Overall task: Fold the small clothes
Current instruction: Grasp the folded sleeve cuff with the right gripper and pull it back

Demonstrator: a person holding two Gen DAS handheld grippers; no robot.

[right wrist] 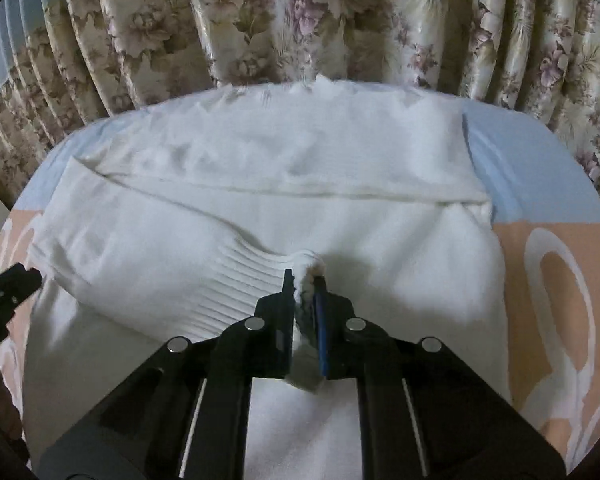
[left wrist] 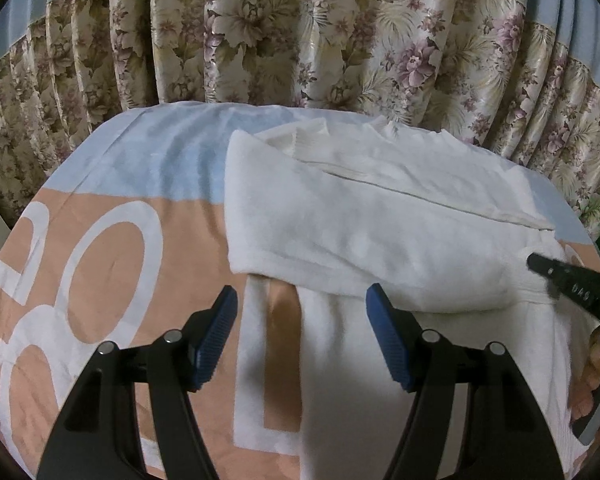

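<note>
A white knit sweater (left wrist: 380,216) lies on the cloth-covered table; it also shows in the right wrist view (right wrist: 260,208). One sleeve is folded across the body, its ribbed cuff (right wrist: 244,280) near the middle. My right gripper (right wrist: 305,280) is shut on that cuff and holds it just above the body; it shows in the left wrist view (left wrist: 540,264) at the right. My left gripper (left wrist: 302,300) is open and empty, hovering near the sweater's left edge; its tip shows in the right wrist view (right wrist: 20,280) at the left.
The table cloth (left wrist: 112,248) is peach and pale blue with large white letters. A flowered curtain (left wrist: 300,32) hangs close behind the table's far edge. A hand (left wrist: 596,364) holds the right gripper.
</note>
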